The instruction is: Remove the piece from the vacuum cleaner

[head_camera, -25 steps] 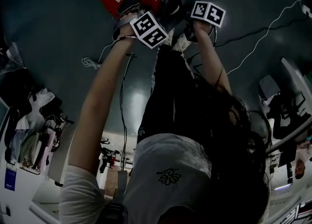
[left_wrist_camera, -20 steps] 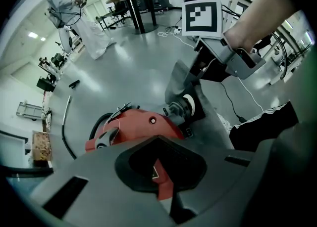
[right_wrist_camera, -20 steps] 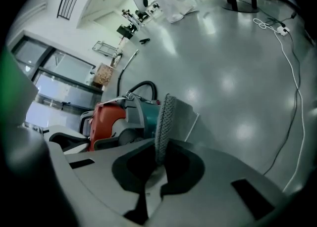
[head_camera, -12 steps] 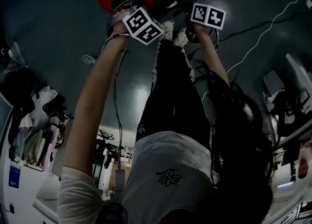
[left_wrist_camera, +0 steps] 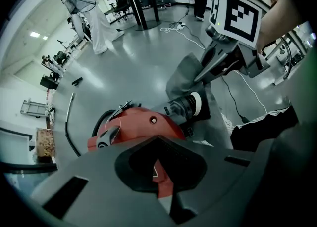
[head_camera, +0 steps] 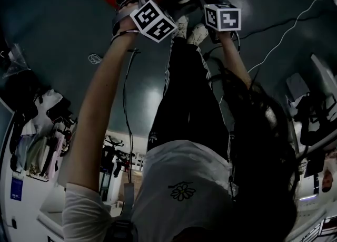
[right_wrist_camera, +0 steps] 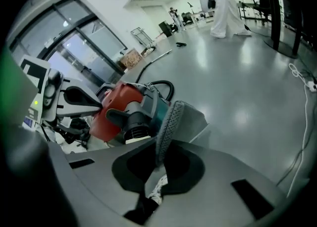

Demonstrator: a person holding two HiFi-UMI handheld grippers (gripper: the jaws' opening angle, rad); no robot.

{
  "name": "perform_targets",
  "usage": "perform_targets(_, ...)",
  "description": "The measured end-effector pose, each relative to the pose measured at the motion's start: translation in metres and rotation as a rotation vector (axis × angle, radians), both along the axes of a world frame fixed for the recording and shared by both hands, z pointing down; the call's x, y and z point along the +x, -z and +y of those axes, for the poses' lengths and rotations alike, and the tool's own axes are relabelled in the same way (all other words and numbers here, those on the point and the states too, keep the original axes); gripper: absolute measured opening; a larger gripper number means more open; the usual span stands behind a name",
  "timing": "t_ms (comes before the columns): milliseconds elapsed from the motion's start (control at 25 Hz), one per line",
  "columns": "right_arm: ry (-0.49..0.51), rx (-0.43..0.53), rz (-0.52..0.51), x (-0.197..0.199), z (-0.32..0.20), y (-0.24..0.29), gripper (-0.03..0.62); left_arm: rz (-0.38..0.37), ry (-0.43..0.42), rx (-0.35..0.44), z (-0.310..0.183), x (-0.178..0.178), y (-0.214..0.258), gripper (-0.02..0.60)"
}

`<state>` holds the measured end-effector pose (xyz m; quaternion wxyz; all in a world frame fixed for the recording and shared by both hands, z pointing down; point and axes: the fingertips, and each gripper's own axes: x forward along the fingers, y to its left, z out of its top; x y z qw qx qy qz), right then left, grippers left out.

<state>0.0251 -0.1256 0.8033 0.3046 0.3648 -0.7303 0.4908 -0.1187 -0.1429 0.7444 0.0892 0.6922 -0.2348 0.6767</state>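
– Red plastic is what our left tongs (left_wrist_camera: pixel 158 169) bite. Their jaws are pressed together on a thin red lip of the vacuum cleaner (left_wrist_camera: pixel 133 129), bracing it. How far along are we?

– Partway, we judge. Our right tongs (right_wrist_camera: pixel 158 166) are clamped on the rim of the grey piece (right_wrist_camera: pixel 184 117), so the grasp is made. The piece stands on edge right at the machine's teal collar (right_wrist_camera: pixel 159 103), just beyond our shoes (head_camera: pixel 197 34). We cannot tell whether it is free of its seat or only touching it.

– So what is left?

– As we see it, we draw the piece clear and carry it well apart from the body, with the left side holding the machine down.

– And what are we handling?

– The piece looks like a flat, stiff grey panel with a rounded rim. That rim has a fine, mesh-like texture, which should give the jaws purchase. The vacuum's shell is smooth, glossy and domed. Beside the collar sits a black ribbed socket (left_wrist_camera: pixel 190 106) with a white ring, and a black hose (right_wrist_camera: pixel 166 88) loops behind the body.

– Anything likely to slip?

– The glossy red lip, we suspect. The textured rim worries us less.
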Motion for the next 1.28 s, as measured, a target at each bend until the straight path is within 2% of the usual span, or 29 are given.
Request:
perform_targets(120,0.05,0.029,-0.004,0.001,0.006,0.0,0.023,-0.001,0.003,0.001,0.001,0.001,0.0,0.002)
perform_targets(600,0.02,0.028,-0.019,0.006,0.02,-0.004,0.023,0.008,0.027,0.012,0.001,-0.001,-0.001,0.002)
perform_targets(1080,0.062,0.059,0.004,0.008,0.027,0.0,0.023,0.014,0.053,-0.007,-0.001,-0.001,0.0,0.002)
perform_targets(1200,0.142,0.037,0.064,0.011,0.039,-0.005,0.023,0.044,0.089,-0.014,0.0,-0.002,-0.001,0.002)
perform_targets(1280,0.269,-0.066,0.192,0.034,0.077,-0.02,0.023,0.053,0.096,-0.01,-0.001,-0.002,-0.001,0.002)
